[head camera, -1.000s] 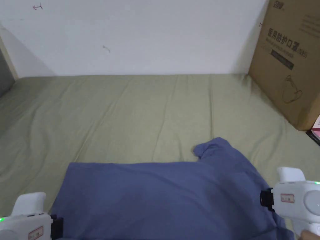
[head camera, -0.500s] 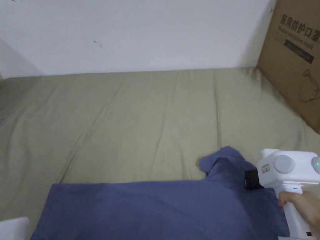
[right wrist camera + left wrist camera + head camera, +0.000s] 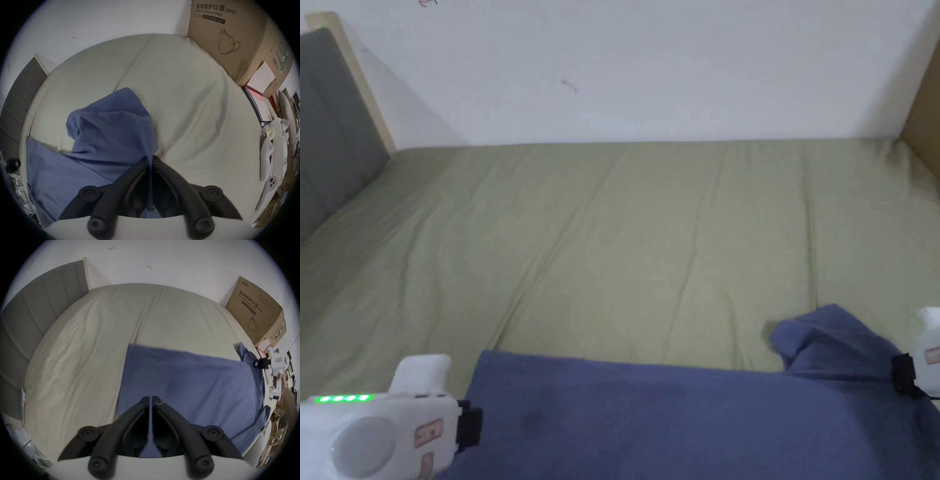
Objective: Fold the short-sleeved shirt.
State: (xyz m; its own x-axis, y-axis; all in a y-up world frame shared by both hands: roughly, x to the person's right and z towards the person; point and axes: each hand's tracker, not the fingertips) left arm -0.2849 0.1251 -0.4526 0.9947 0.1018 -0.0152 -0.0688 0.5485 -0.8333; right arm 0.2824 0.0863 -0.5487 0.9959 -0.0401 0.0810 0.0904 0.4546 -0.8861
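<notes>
A soft blue shirt (image 3: 675, 419) of thin woven cloth is spread along the near edge of a bed (image 3: 650, 250), which is covered in a creased olive-green sheet. One short sleeve (image 3: 825, 337) is bunched up at the right end. A thin fold of the cloth is pinched between the closed black jaws of the left gripper (image 3: 151, 400) at the shirt's left end, and another fold is clamped in the right gripper (image 3: 151, 160) by the sleeve. A plain white wall (image 3: 650, 69), a grey padded headboard (image 3: 331, 131) and a brown cardboard box (image 3: 230, 37) are seen around the bed.
</notes>
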